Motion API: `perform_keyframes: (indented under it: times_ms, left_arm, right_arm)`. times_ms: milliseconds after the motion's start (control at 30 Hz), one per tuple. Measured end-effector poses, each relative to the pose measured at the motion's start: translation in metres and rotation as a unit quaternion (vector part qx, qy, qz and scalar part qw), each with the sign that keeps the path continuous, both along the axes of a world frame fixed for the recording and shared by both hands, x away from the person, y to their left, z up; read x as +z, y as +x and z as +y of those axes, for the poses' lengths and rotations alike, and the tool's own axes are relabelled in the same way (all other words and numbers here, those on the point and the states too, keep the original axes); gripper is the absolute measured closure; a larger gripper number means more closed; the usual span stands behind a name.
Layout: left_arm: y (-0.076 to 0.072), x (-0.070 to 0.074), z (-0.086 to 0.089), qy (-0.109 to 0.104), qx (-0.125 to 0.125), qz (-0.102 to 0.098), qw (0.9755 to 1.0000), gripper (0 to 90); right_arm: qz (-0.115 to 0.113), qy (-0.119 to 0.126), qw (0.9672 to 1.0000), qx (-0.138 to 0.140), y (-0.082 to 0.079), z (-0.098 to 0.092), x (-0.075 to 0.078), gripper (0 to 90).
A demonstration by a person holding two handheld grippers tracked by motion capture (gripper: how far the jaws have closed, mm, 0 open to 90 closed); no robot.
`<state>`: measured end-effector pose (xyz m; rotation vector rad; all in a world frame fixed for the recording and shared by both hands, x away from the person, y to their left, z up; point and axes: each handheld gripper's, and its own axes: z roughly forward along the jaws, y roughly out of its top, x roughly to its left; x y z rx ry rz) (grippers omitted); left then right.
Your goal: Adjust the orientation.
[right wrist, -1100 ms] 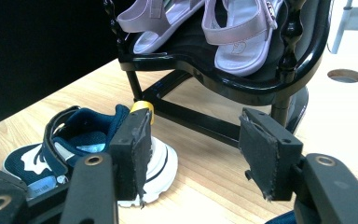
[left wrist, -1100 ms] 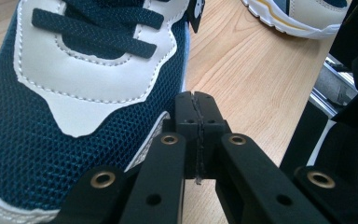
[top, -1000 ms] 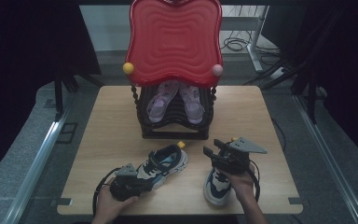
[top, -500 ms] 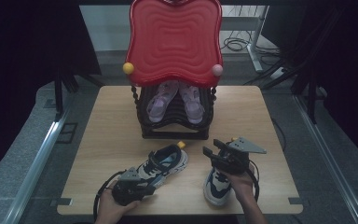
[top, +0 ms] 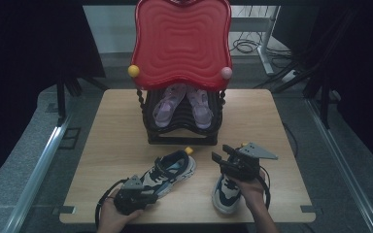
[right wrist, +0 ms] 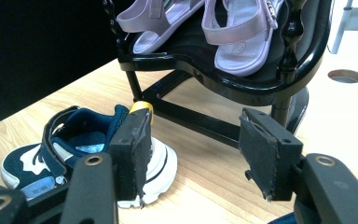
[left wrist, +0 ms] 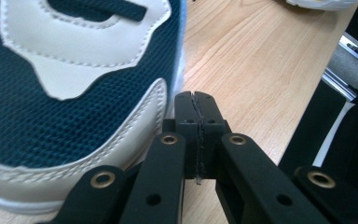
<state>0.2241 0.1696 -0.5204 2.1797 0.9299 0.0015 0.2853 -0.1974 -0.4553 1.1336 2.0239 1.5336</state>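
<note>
Sandals point(right wrist: 233, 32) on black rack point(right wrist: 223, 79), beyond right claw point(right wrist: 193, 154).

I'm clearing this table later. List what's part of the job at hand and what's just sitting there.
In the job:
- left sneaker beside the shut left gripper
- right sneaker under the open right gripper

Sitting there:
- black rack
- pink sandals
- red tray

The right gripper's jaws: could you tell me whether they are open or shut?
Open. In its own view the right gripper shows a wide gap between its pads, with nothing between them.
</note>
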Motion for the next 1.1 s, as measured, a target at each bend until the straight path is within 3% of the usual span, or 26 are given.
perform_keyframes:
  times_ms: [400, 800, 1100]
  left_arm:
    - [0.004, 0.0, 0.01, -0.006, 0.012, 0.003, 0.9999, 90.0]
    - [0.007, 0.0, 0.019, -0.006, 0.039, -0.007, 0.9992, 90.0]
    - [0.008, 0.0, 0.021, -0.006, 0.045, -0.01, 0.9989, 90.0]
  right_arm:
    - [0.001, -0.002, 1.0, 0.001, 0.0, 0.001, -0.001, 44.2]
    - [0.004, -0.004, 1.0, 0.003, 0.001, 0.003, -0.003, 44.0]
    - [0.002, -0.002, 1.0, -0.001, 0.002, 0.0, -0.002, 44.0]
